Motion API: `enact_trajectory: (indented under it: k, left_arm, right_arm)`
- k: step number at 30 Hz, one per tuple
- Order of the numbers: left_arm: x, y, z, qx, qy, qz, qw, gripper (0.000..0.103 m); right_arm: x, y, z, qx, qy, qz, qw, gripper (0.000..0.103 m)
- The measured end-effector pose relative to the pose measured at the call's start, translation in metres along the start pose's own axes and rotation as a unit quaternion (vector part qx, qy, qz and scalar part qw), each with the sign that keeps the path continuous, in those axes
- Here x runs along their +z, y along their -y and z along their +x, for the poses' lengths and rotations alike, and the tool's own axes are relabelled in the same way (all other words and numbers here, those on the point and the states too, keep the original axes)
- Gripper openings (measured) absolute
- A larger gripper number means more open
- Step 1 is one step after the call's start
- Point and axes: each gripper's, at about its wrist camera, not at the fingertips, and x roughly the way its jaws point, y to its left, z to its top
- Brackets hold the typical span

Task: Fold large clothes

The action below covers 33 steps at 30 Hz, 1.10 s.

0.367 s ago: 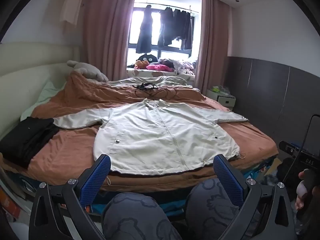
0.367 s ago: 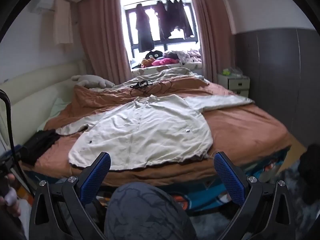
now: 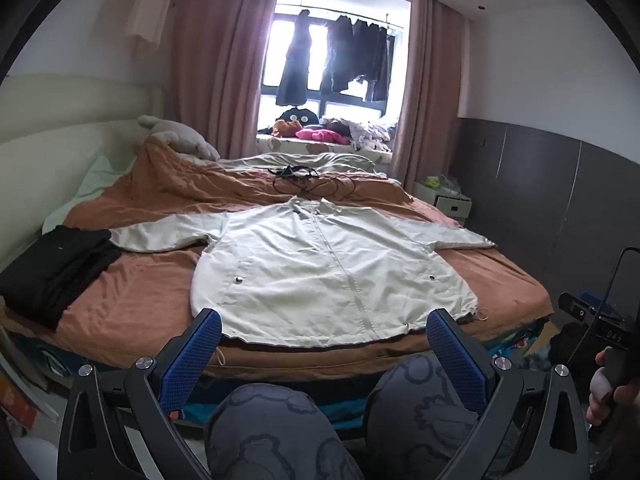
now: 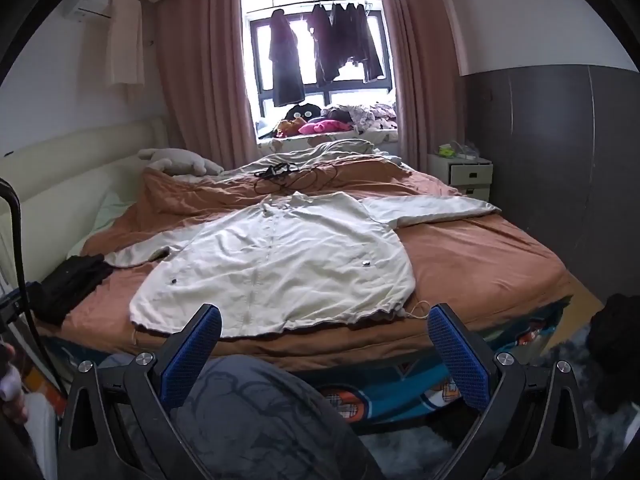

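Observation:
A large cream zip-up jacket [image 3: 320,272] [image 4: 276,264] lies spread flat, front up, on the orange-brown bedspread [image 3: 132,304] [image 4: 480,256], both sleeves stretched out sideways and its hem near the bed's front edge. My left gripper [image 3: 324,340] is held back from the bed, above the person's knees, open with nothing between its blue pads [image 3: 196,356]. My right gripper [image 4: 324,340] is likewise short of the hem, open and empty. Neither touches the jacket.
A pile of folded black clothes [image 3: 52,268] [image 4: 72,280] sits at the bed's left edge. A black cable [image 3: 304,184] lies beyond the jacket's collar. Grey patterned trouser knees [image 3: 272,432] fill the foreground. A white nightstand [image 4: 464,176] stands at the far right, and clothes hang in the window [image 4: 320,48].

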Motion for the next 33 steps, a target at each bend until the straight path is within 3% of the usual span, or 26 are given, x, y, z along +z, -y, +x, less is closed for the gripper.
enact_trajectory:
  k: [9, 33]
  left_arm:
    - [0.003, -0.004, -0.007, 0.001, 0.003, 0.000, 1.0000, 0.103]
    - [0.000, 0.003, -0.019, 0.004, 0.006, 0.009, 0.9999, 0.103]
  right_arm:
    - [-0.014, -0.010, -0.025, -0.003, 0.009, 0.000, 1.000, 0.103]
    - [-0.014, -0.014, -0.026, -0.006, 0.003, -0.002, 1.000, 0.103]
